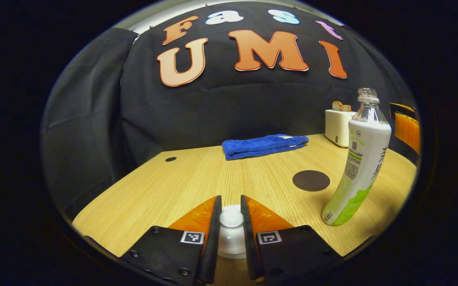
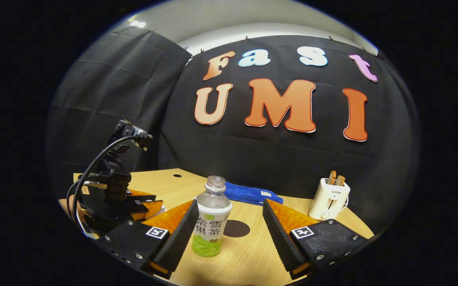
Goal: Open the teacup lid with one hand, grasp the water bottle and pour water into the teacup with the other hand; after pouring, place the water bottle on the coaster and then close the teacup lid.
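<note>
In the left gripper view we see our left gripper (image 1: pixel 231 222) low over the wooden table (image 1: pixel 165 186), its two fingers set close on either side of the white knob of the teacup lid (image 1: pixel 231 219). The fingers stand right at the knob's sides, but we cannot tell whether both actually press on it. The lid sits on the white teacup (image 1: pixel 231 244), whose body shows between and below the fingers, near the table's front edge.

To the right of the cup stands the water bottle (image 1: pixel 358 163), upright on the table, uncapped, with a white and green label. Beyond it and a little to the left lies the dark round coaster (image 1: pixel 311 180), bare, apart from the bottle. Farther back we see a folded blue towel (image 1: pixel 264 145) and a white toaster (image 1: pixel 337 127) with slices in its slots, near the table's far right.

In the right gripper view our right gripper (image 2: pixel 229 222) is spread wide, the water bottle (image 2: pixel 211 218) standing between its fingers, nearer the left one; neither finger clearly touches it. The coaster (image 2: pixel 237 228) lies just behind the bottle. At the left of this view we see the left gripper (image 2: pixel 133 204) with its cables, low over the table.
</note>
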A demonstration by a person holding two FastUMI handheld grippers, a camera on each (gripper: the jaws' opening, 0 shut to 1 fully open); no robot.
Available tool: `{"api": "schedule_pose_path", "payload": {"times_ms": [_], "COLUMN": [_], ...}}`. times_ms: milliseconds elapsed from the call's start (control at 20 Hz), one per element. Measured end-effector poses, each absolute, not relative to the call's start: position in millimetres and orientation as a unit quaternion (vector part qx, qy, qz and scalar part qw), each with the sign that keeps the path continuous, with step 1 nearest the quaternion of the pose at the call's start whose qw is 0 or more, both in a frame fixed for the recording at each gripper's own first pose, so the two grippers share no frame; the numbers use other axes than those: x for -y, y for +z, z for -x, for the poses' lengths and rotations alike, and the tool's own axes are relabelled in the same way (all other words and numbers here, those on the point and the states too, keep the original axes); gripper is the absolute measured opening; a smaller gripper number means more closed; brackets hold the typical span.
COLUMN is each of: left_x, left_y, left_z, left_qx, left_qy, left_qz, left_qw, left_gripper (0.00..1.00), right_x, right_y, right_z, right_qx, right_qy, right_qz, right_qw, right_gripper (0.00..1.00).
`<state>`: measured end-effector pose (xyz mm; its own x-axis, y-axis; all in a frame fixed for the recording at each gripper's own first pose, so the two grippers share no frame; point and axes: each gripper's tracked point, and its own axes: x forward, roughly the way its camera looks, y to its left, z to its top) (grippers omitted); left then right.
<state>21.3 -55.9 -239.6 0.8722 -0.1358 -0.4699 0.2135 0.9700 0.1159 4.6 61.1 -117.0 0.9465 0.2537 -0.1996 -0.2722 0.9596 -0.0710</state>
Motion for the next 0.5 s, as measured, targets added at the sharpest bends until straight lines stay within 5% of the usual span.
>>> {"api": "schedule_pose_path", "payload": {"times_ms": [500], "left_x": [45], "left_y": [-213], "left_z": [-30], "left_qx": [-0.2], "left_qy": [-0.075], "left_qz": [-0.057], "left_qw": [0.975], "left_gripper": [0.34], "right_x": [-87], "right_y": [-145], "right_z": [-4], "right_qx": [-0.129], "right_qy": [0.166], "right_qz": [0.051], "right_qw": [0.976], "right_gripper": [0.97]}}
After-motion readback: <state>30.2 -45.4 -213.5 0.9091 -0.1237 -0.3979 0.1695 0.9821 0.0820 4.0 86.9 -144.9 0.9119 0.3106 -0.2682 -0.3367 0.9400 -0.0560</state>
